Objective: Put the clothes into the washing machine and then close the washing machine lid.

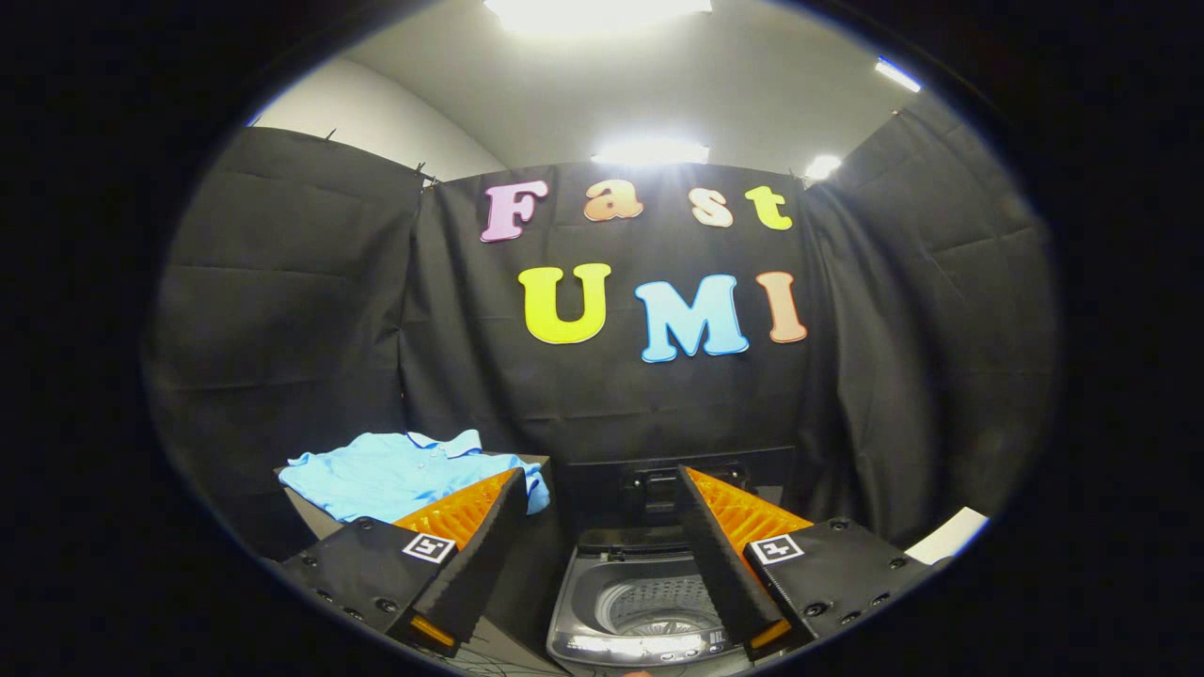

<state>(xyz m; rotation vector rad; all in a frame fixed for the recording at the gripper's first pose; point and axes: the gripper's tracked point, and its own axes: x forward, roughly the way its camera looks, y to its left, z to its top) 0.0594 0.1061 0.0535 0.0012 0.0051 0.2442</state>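
two fingers of the gripper (602, 489) stand wide apart with nothing between them, which reads as readiness for a grab rather than a grip in progress. just below and between the fingers sits the washing machine (640, 611), its top open, so the perforated drum (658, 602) can be seen from above; the drum looks bare, with no cloth in it that i can make out. the lid (658, 484) seems to stand raised at the back of the machine, beyond the fingertips, left up so clothes can go in first. off to the left, past the left finger, a light blue shirt (395, 475) lies loosely spread on a dark stand (310, 517) beside the machine, well apart from the drum. by my judgement loading has not begun: the shirt must be picked up, then the lid lowered. behind everything hangs the black cloth wall (282, 310).
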